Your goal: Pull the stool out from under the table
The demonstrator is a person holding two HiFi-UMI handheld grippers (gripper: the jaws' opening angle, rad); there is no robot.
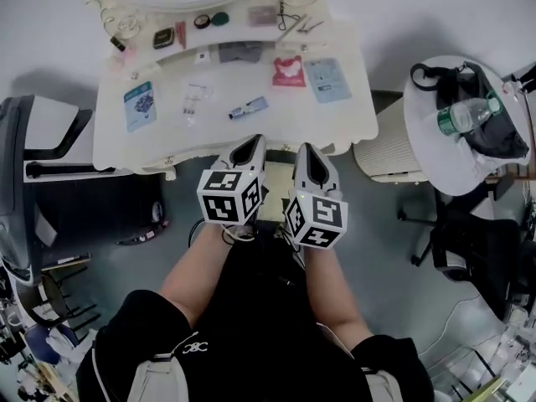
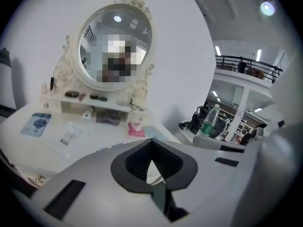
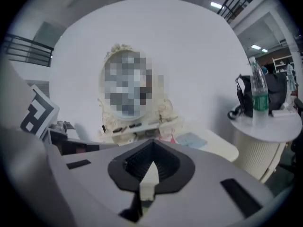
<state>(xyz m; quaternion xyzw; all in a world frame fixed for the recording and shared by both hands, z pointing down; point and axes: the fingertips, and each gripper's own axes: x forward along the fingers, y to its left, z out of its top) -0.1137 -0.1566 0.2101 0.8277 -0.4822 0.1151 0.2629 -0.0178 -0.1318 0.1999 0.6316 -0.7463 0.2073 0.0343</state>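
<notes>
The white dressing table (image 1: 117, 141) with an oval mirror (image 2: 116, 41) stands straight ahead. Both grippers are held up side by side over its front edge, pointing at the mirror. My left gripper (image 1: 251, 142) (image 2: 151, 140) has its jaws together with nothing between them. The right gripper (image 1: 306, 149) (image 3: 152, 141) looks the same, tips meeting and empty. The person's arms and the marker cubes cover the floor below. Only a pale sliver (image 1: 270, 208) shows between the cubes, and I cannot tell whether it is the stool.
Small packets, a pink pouch (image 1: 289, 71) and cosmetics lie on the tabletop. A round white side table (image 1: 419, 128) at the right carries a black bag (image 1: 490, 128) and a water bottle (image 1: 465, 114). A dark chair (image 1: 25, 166) stands at the left, and more dark furniture at the right.
</notes>
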